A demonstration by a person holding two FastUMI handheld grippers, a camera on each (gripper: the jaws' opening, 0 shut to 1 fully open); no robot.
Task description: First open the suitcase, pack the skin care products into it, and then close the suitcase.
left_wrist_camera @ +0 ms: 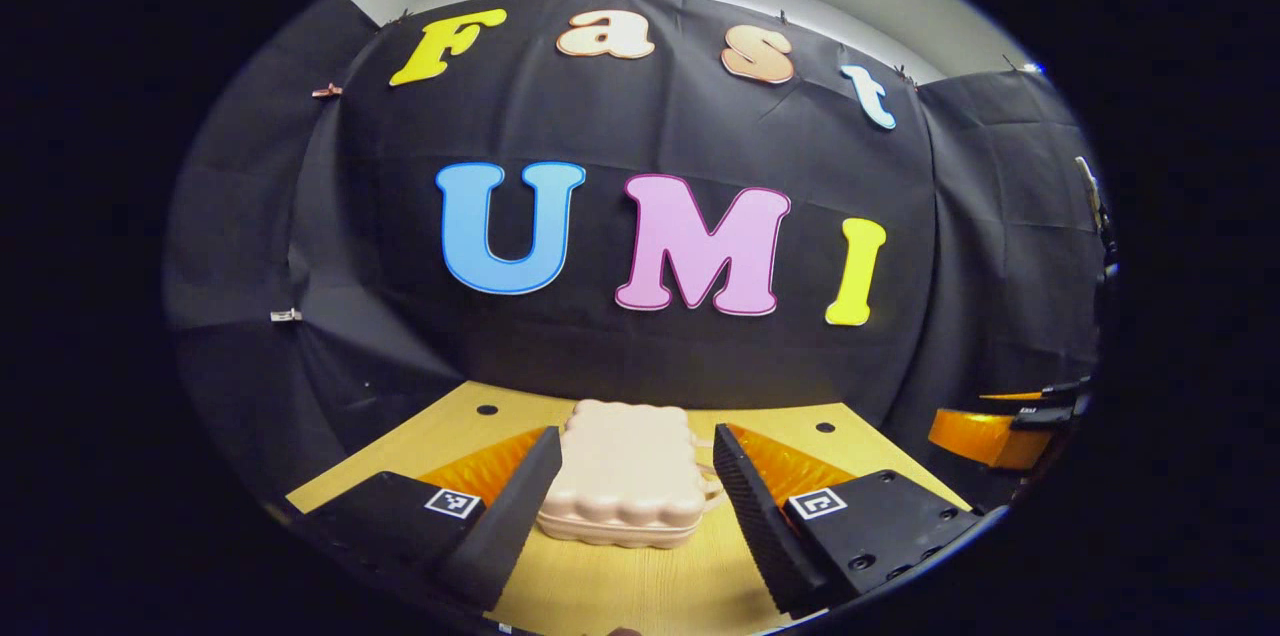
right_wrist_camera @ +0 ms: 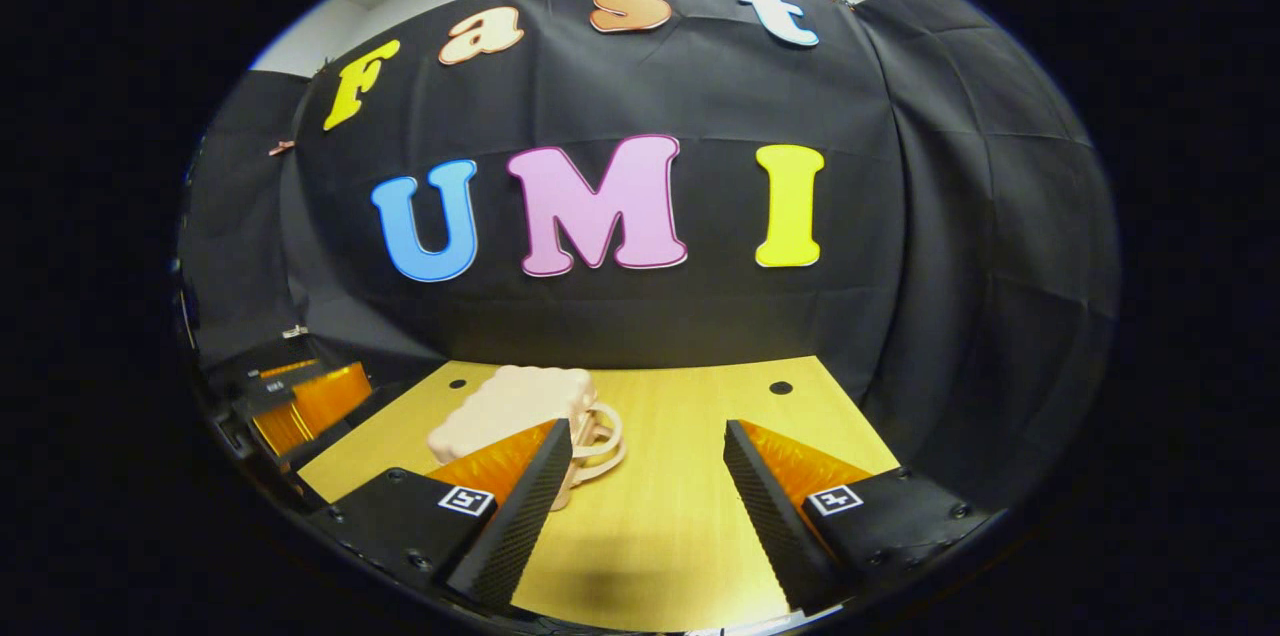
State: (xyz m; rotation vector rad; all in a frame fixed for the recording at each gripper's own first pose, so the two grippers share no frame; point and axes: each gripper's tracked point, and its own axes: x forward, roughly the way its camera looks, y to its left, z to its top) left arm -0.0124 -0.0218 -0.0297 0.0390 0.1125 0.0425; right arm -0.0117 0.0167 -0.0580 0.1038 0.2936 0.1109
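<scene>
Item: small suitcase (left_wrist_camera: 628,476), pale pink, scalloped outline, closed, lying flat on the wooden table (left_wrist_camera: 640,586). In the left gripper view it sits toward the back of the table, near the black cloth wall, its looped handle (left_wrist_camera: 711,486) pointing to the right. In the right gripper view the same suitcase (right_wrist_camera: 510,406) lies left of centre, and its handle (right_wrist_camera: 600,446) faces the middle of the table.

Left gripper (left_wrist_camera: 635,486): fingers spread wide. The suitcase appears between them, beyond the tips; whether either finger touches it cannot be told.

Right gripper (right_wrist_camera: 648,476): fingers spread wide over bare table, nothing between them. Its left finger (right_wrist_camera: 520,506) overlaps the suitcase's near edge in the picture; contact cannot be told.

Table: light wood grain, with small dark round holes near the back edge (right_wrist_camera: 780,387).

Other gripper seen farther off: the right one at the right edge of the left gripper view (left_wrist_camera: 1010,426); the left one at the left edge of the right gripper view (right_wrist_camera: 300,396).
</scene>
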